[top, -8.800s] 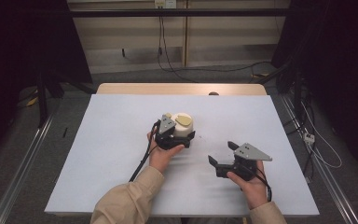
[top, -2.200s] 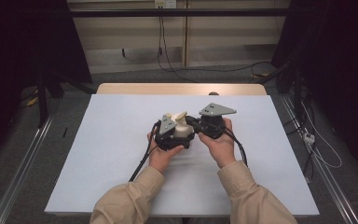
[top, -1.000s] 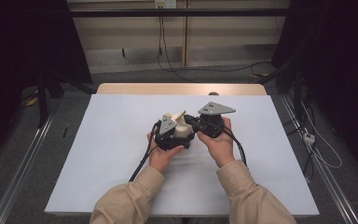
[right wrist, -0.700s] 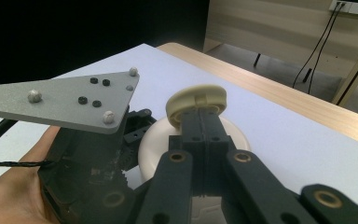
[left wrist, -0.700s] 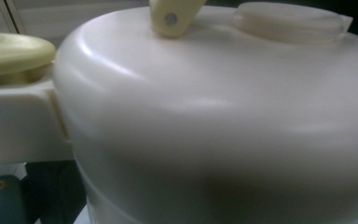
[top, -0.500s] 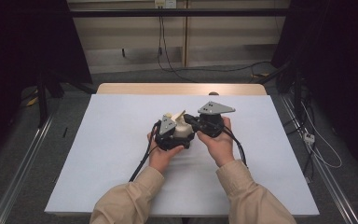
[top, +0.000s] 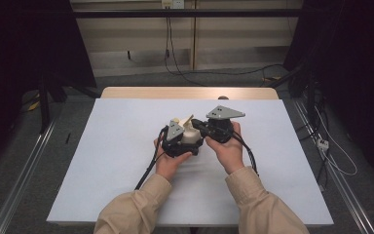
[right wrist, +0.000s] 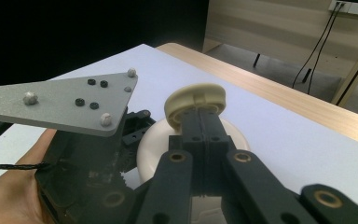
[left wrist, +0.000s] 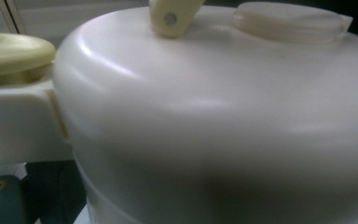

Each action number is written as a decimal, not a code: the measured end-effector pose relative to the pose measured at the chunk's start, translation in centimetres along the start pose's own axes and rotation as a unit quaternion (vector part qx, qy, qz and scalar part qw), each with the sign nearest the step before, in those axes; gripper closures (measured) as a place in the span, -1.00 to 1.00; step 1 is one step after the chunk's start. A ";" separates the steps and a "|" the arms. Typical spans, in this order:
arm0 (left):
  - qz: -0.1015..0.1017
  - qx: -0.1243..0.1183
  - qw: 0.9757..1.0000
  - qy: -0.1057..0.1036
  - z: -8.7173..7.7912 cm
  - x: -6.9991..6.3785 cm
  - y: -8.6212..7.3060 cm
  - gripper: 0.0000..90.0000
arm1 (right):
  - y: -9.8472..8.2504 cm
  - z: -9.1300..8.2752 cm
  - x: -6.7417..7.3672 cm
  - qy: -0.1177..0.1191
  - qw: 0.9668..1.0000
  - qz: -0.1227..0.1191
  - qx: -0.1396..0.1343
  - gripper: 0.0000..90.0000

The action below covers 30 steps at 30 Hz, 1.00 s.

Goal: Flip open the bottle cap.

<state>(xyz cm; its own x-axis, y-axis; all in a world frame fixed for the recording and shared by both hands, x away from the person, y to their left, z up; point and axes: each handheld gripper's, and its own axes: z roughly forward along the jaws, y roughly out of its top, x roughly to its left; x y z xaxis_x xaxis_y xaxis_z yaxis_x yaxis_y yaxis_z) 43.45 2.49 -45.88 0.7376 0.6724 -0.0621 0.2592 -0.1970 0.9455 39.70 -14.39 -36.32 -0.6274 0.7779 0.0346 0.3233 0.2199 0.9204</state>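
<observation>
Two sleeves come in from the near edge of the table (top: 102, 161), and both hands meet over its middle. The left gripper (top: 177, 141) has a cream pot (top: 191, 135) right at its front; how its jaws stand I cannot tell — in the left gripper view the pot's rounded lid (left wrist: 214, 107) sits hard against the lens, with a yellowish knob (left wrist: 11, 53) at the left above a cream hinge block (left wrist: 18, 121). The right gripper (top: 199, 127) reaches in from the right, just beside the left one. Its black jaws are pressed together on a thin cream handle (right wrist: 196, 103) that stands up off the pot, the handle's round end showing above the jaw tips in the right gripper view. The pot is held a little above the white sheet, near the table's centre. Beyond it the sheet gives way to a strip of bare wood (top: 190, 92) — then floor, cables and a pale wall.
</observation>
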 end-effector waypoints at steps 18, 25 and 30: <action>-0.001 0.000 1.000 0.001 0.0 0.0 0.0 -0.89 | 0.1 0.2 0.0 0.001 1.000 0.002 -0.002 1.00; -0.001 0.000 1.000 0.001 0.0 0.0 0.0 -0.89 | 0.1 0.3 0.0 -0.001 1.000 0.002 -0.002 1.00; 0.000 0.000 1.000 0.001 0.0 0.0 0.0 -0.89 | 0.1 0.4 -0.2 -0.002 1.000 0.004 -0.002 1.00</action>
<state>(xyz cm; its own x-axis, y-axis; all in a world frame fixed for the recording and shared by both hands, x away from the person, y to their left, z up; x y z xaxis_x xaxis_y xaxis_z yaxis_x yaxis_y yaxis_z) 43.43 2.46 -45.89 0.7364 0.6738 -0.0605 0.2583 -0.1974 0.9457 40.09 -14.27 -36.38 -0.6228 0.7814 0.0397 0.3243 0.2116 0.9220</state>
